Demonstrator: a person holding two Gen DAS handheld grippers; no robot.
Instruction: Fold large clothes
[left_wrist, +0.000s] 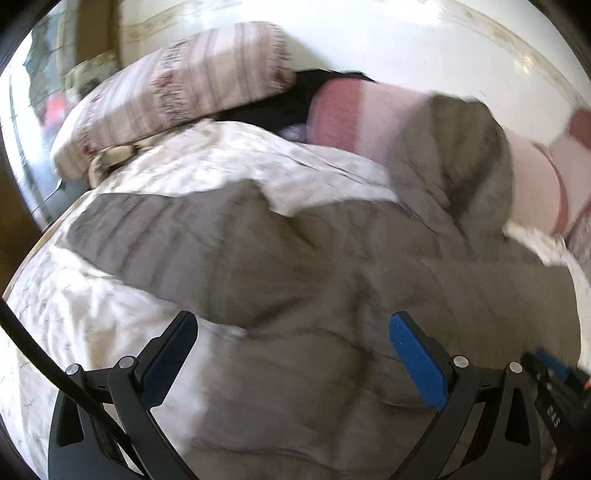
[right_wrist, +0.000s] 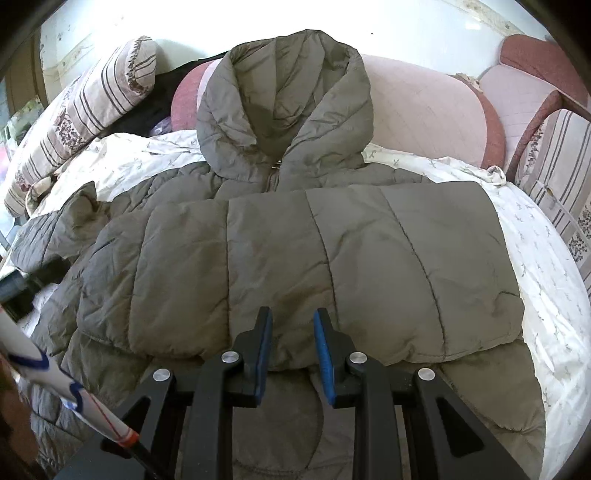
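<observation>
A grey-olive puffer jacket (right_wrist: 280, 236) lies front up on the bed, its hood (right_wrist: 284, 99) toward the pillows. One sleeve (right_wrist: 332, 266) is folded across the chest. My right gripper (right_wrist: 293, 314) sits at that sleeve's near edge, its jaws narrow, with padded fabric pinched between the blue pads (right_wrist: 324, 354). The other sleeve (right_wrist: 48, 236) lies spread out to the left. In the blurred left wrist view, the jacket (left_wrist: 295, 295) fills the middle. My left gripper (left_wrist: 291, 321) hovers over it, open wide with nothing gripped.
A white flowered bedsheet (right_wrist: 535, 258) covers the bed. Striped pillows (right_wrist: 74, 122) lie at the back left, pink cushions (right_wrist: 424, 110) at the back, and a striped chair (right_wrist: 554, 166) at the right. Dark clothing (left_wrist: 280, 107) lies between pillow and cushion.
</observation>
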